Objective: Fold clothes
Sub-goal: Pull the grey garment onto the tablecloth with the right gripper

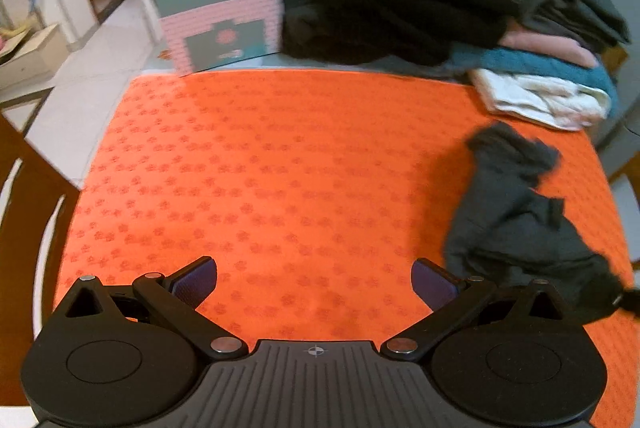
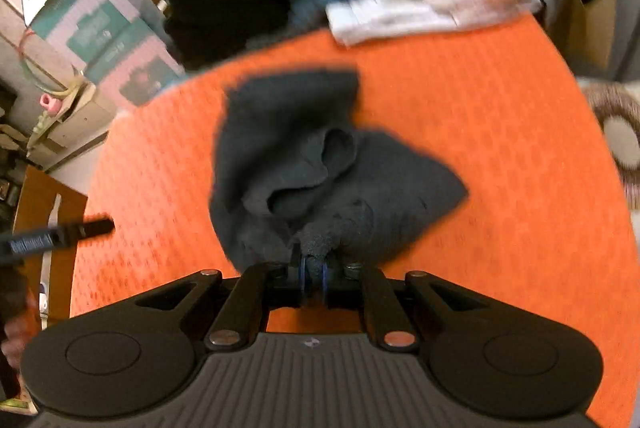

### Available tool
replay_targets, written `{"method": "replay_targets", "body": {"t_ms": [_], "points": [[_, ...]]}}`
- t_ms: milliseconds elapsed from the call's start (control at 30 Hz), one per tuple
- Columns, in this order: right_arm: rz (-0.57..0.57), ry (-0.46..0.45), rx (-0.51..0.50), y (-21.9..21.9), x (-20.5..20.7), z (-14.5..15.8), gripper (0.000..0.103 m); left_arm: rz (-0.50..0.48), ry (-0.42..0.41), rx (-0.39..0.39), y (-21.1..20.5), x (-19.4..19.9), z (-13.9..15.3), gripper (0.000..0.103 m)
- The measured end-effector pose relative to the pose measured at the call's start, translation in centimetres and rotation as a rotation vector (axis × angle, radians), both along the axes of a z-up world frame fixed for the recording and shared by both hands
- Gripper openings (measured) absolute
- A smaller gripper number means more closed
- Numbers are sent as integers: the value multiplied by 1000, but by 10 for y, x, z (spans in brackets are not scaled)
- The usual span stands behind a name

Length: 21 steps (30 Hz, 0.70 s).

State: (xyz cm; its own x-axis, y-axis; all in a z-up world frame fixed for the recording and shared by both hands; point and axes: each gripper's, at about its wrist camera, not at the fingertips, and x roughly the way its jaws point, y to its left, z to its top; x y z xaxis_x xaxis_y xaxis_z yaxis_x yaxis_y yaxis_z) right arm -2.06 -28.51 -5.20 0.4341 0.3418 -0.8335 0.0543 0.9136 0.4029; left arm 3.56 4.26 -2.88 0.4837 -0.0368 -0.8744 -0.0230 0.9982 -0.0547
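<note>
Jaws of the right gripper [image 2: 314, 274] pinch the dark garment [image 2: 304, 164], which stretches away; left gripper [image 1: 314, 282] gapes empty, garment to its right

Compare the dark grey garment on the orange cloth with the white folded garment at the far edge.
The dark grey garment is crumpled and loose; the white folded garment lies in flat layers. The grey one is pinched by the right gripper; the white one is untouched. The grey one lies alone on the orange patterned cloth; the white one sits beside a stack of folded clothes. Both rest on the orange cloth.
</note>
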Motion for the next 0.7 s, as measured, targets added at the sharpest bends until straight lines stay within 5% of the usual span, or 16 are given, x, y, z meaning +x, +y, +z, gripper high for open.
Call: {"method": "replay_targets", "body": {"t_ms": [200, 400, 700], "points": [[-37, -6, -42, -11, -27, 0, 8, -103, -21, -53, -32, 2, 0, 103], [56, 6, -95, -28, -30, 1, 12, -168, -20, -81, -58, 13, -5, 103], [96, -84, -140, -29, 0, 20, 61, -128, 23, -77, -51, 14, -12, 103]]}}
